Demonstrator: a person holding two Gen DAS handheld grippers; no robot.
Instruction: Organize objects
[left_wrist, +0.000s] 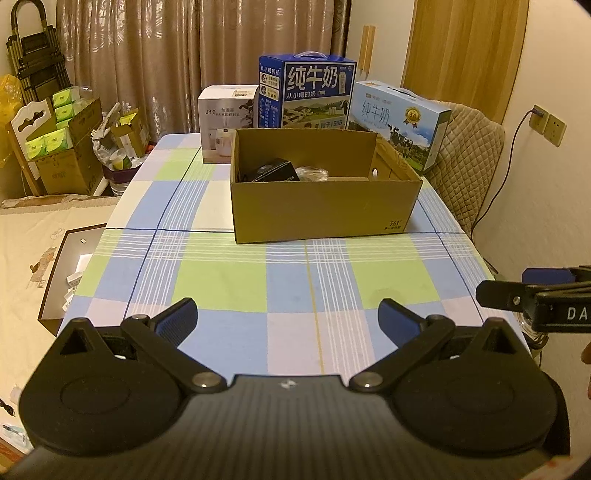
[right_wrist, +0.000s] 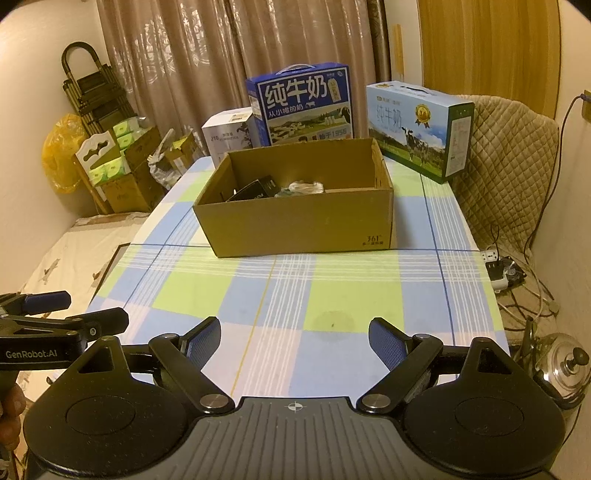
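With both my left gripper (left_wrist: 287, 316) and right gripper (right_wrist: 294, 336) jaws spread and empty over the table's near edge, I judge the cardboard box (left_wrist: 325, 206) light but flexible, best gripped by its rim.

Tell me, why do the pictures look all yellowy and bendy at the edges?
Left wrist view: warm indoor light tints the wall and curtains yellow, and the fisheye lens bows the table edges. Right wrist view: same warm tint, dark rounded corners, cardboard box sharp.
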